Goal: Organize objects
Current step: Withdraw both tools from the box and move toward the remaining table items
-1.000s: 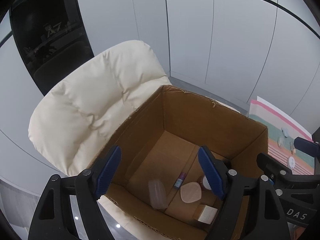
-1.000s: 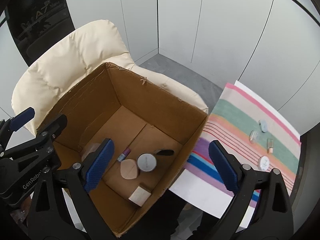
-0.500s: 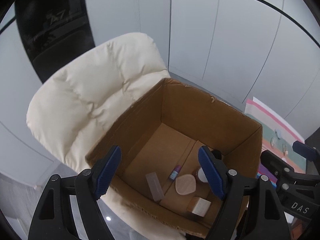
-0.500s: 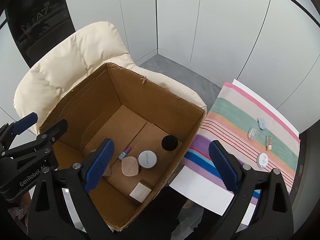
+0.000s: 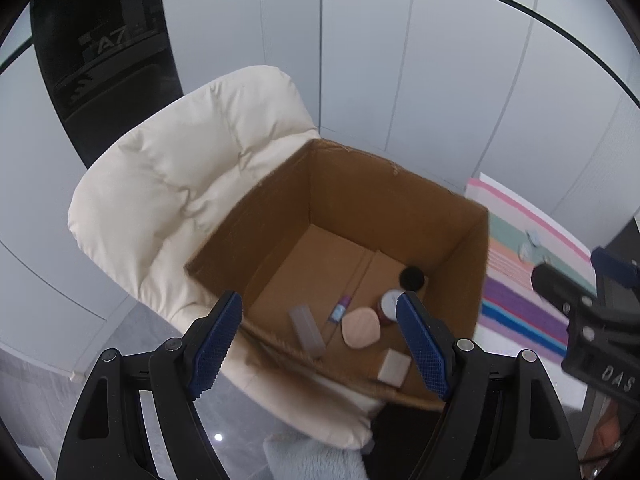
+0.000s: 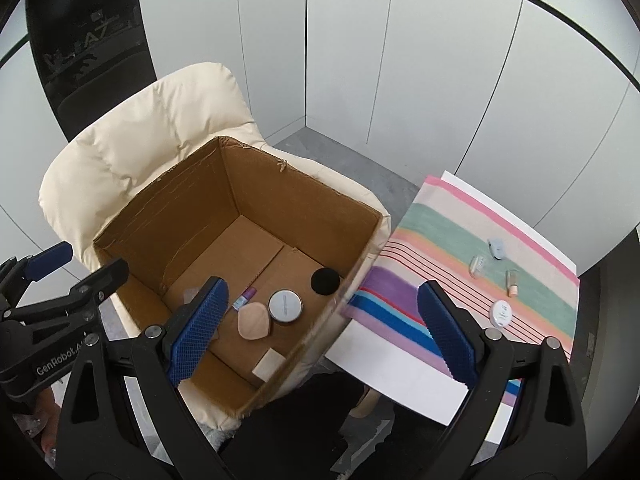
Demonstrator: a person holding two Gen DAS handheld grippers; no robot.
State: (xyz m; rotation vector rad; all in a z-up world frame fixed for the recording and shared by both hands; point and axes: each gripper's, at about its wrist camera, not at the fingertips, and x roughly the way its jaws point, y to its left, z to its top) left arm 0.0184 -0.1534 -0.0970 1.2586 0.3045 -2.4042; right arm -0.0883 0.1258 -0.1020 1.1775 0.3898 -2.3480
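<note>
White wall panels stand behind the box; above it, my left tool and right tool gape, holding nothing.

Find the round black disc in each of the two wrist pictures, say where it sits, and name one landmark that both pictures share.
Left wrist view: the black disc lies on the floor of the cardboard box, near its right wall, just above the right fingertip.
Right wrist view: the black disc lies on the box floor by the right wall, up and right of the round silver tin.
Shared landmark: the peach sponge.
</note>
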